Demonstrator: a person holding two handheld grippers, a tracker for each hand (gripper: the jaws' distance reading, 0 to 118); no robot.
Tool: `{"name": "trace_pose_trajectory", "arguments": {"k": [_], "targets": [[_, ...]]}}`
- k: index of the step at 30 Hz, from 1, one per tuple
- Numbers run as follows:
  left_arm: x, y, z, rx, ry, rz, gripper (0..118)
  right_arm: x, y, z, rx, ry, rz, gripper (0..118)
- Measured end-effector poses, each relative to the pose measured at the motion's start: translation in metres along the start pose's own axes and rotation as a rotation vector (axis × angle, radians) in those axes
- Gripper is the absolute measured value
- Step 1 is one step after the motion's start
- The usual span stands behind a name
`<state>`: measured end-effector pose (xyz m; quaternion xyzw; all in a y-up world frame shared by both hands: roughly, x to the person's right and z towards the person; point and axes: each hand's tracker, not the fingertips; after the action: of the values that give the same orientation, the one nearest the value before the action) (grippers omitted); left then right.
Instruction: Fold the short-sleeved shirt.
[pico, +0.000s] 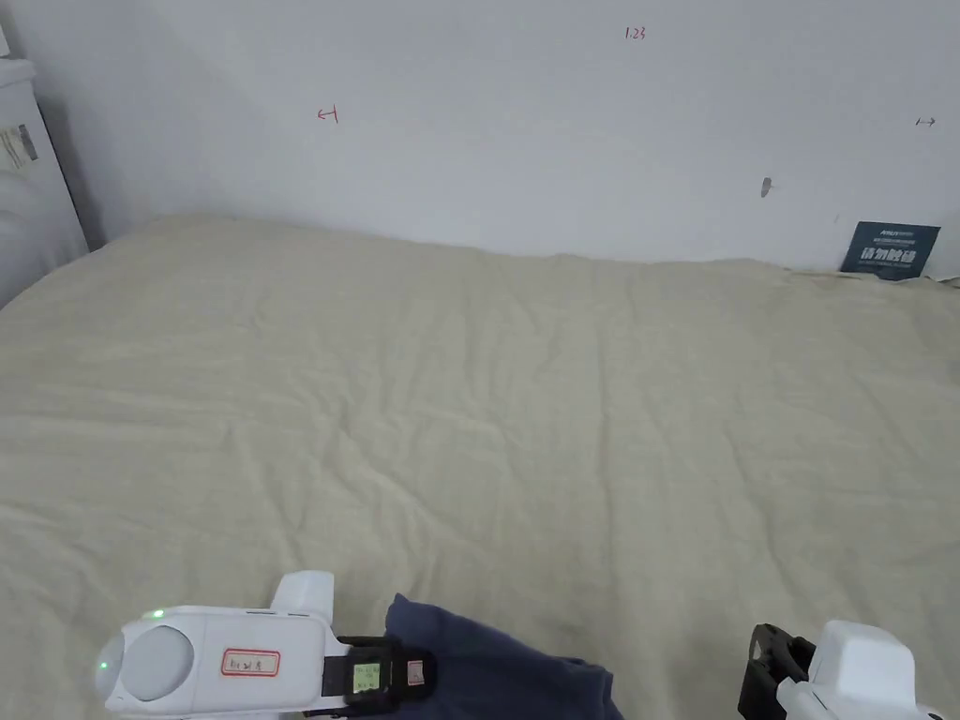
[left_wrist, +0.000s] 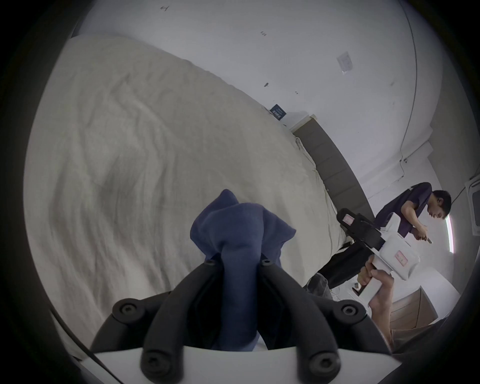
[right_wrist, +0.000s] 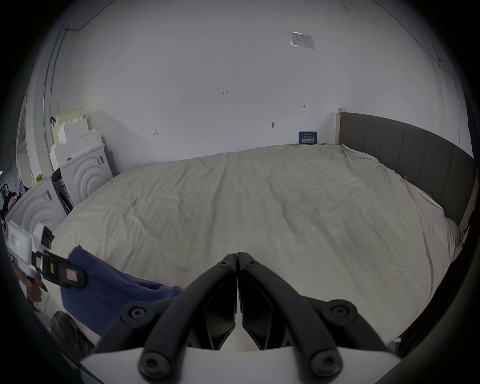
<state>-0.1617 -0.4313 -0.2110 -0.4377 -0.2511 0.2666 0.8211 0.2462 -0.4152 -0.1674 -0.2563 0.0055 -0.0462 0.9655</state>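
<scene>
The navy short-sleeved shirt (left_wrist: 235, 233) is bunched into a wad at the near edge of the bed (pico: 525, 403), gathered rather than spread, with most of its cloth trailing off the near side. In the left gripper view both jaws of the left gripper (left_wrist: 237, 262) press on a thick fold of it, the fabric puffing out past the tips and filling the gap between them. In the head view the same gripper (pico: 412, 673) comes in from the left along the bottom edge, pinching the cloth at its left end, while the rest of the shirt (pico: 497, 666) slumps toward the right.

The right gripper (right_wrist: 237, 256) hangs near the bed's front edge, apart from the shirt, its jaws pressed together tip to tip with nothing between them. Its own view shows the shirt (right_wrist: 111, 288) off to the lower left, beside the left gripper (right_wrist: 75, 276).

The bed's wrinkled cream sheet lies bare beyond the shirt, up to the white wall (pico: 525, 122). A small dark sign (pico: 889, 249) leans against the wall at the far right corner of the bed. A grey padded headboard (right_wrist: 405, 161) runs along the bed's right side. White foam packing pieces (right_wrist: 80, 166) stand stacked at the left end of the bed. In the left gripper view another person (left_wrist: 413, 210) bends forward beyond the bed, well apart.
</scene>
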Motion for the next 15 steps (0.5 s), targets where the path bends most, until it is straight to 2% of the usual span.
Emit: {"name": "trace_pose_trajectory", "arguments": {"k": [6,8,15], "targets": [[-0.016,0.021,0.051,0.010,0.038,-0.032,16,0.001,0.002,-0.001,0.002,-0.004,-0.005,1],[-0.030,0.027,0.074,0.012,0.100,-0.062,16,-0.001,0.002,-0.004,0.001,0.000,-0.003,1],[-0.100,0.050,0.148,0.030,0.218,-0.001,16,-0.015,0.004,-0.012,-0.005,0.021,0.012,1]]}}
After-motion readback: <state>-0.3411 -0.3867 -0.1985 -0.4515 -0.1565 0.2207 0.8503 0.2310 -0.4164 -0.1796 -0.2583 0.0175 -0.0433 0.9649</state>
